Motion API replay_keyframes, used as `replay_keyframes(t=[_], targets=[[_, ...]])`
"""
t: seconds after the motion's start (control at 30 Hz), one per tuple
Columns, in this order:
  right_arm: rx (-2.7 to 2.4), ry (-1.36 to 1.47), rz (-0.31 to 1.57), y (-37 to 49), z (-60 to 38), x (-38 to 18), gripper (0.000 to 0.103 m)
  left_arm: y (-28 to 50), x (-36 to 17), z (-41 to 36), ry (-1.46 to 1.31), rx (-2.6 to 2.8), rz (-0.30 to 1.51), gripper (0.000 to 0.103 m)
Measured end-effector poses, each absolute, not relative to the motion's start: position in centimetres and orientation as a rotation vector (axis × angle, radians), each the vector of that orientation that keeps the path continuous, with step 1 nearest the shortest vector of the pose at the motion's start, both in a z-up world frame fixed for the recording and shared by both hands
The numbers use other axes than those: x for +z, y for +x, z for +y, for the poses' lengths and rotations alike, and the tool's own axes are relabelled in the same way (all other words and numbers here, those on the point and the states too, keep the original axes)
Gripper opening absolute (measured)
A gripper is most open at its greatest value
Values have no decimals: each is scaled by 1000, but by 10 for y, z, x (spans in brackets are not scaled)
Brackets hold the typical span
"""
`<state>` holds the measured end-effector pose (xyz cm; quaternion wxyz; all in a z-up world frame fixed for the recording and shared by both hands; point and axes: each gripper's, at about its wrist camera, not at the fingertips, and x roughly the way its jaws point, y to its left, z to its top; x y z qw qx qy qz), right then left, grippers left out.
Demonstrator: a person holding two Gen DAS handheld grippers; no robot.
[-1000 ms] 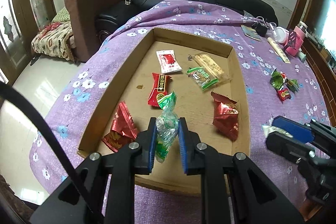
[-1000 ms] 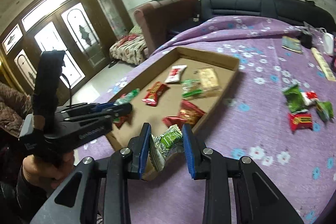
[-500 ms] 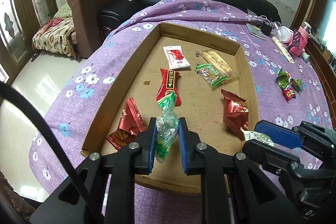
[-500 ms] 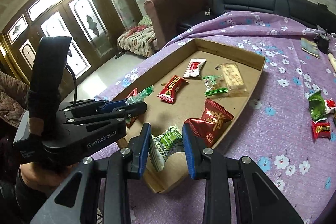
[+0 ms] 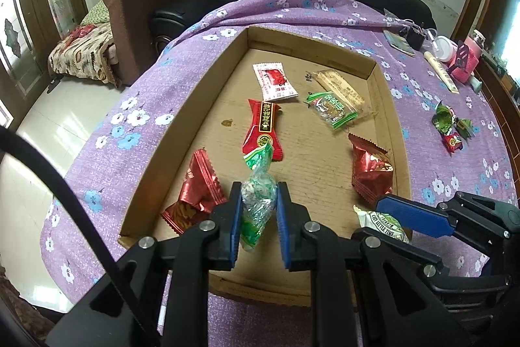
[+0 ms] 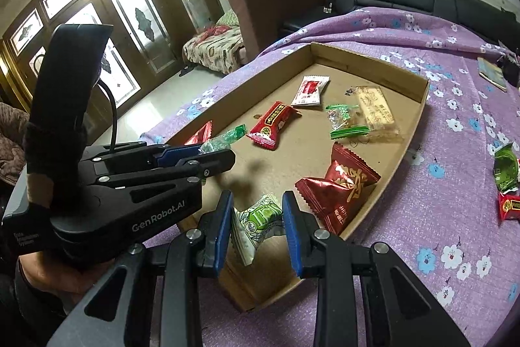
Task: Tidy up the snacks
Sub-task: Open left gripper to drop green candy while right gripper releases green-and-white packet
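snacks lie scattered in a shallow cardboard tray (image 5: 395,132) on the purple flowered surface (image 5: 325,8). left gripper (image 5: 259,200) is clamped on a clear green twist-wrapped candy (image 5: 258,194), held just over the near end of the tray. right gripper (image 6: 256,210) is clamped on a white-and-green packet (image 6: 260,217), hanging over the tray's near corner, just right of the left gripper. just left of the left gripper's fingers lies a red foil packet (image 5: 198,191); straight ahead of them a long red packet (image 5: 264,129) lies on the tray floor, with a white-and-red packet (image 5: 274,82) farther on. ahead and right of the left gripper sit a green-edged clear packet (image 5: 331,109) and a tan bar (image 5: 339,86) side by side, touching. another red foil packet (image 6: 338,187) lies just ahead-right of the right gripper. far right of both, outside the tray, a small cluster of green and red wrappers (image 5: 450,127) rests on the cloth.
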<state>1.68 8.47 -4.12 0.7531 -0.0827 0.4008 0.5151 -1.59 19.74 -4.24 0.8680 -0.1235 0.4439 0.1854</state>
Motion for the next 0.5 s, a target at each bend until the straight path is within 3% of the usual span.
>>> replay_keyframes(t=[0.5], targets=[[1105,-232,889,18,91,-52,29,-8,-51,197,-262,384,957,22]])
